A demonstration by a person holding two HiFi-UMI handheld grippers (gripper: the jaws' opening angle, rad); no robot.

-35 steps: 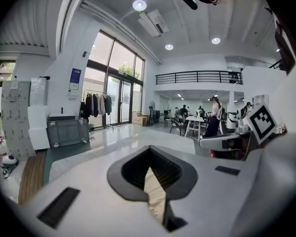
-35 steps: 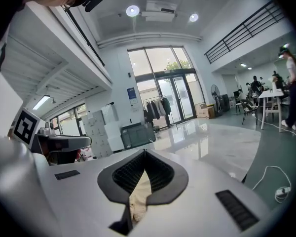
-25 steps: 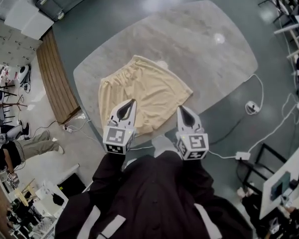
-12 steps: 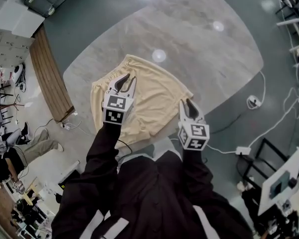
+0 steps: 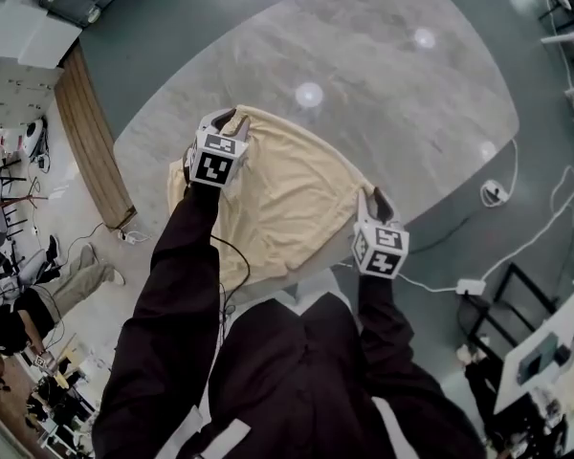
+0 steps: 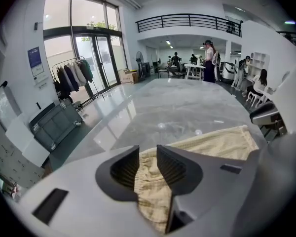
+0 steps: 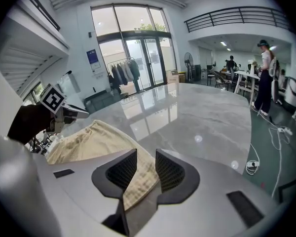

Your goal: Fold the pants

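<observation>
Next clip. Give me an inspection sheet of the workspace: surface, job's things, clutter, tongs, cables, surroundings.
Surface: grey marbled table, glossy, with lamp reflections.
Job's things: cream pants lying flat near the person's edge.
Clutter: nothing seen on the table.
Grippers: left tongs and right tongs have just been opening; both are open, each with a pants edge between its jaws.
Cables: white power block and white plug, both cabled, on the floor at right.
Surroundings: clothes rack by the glass doors; people at desks beyond the table.

Grey marble-look oval table (image 5: pixel 430 132); cream pants (image 5: pixel 287 194) spread flat at near edge
</observation>
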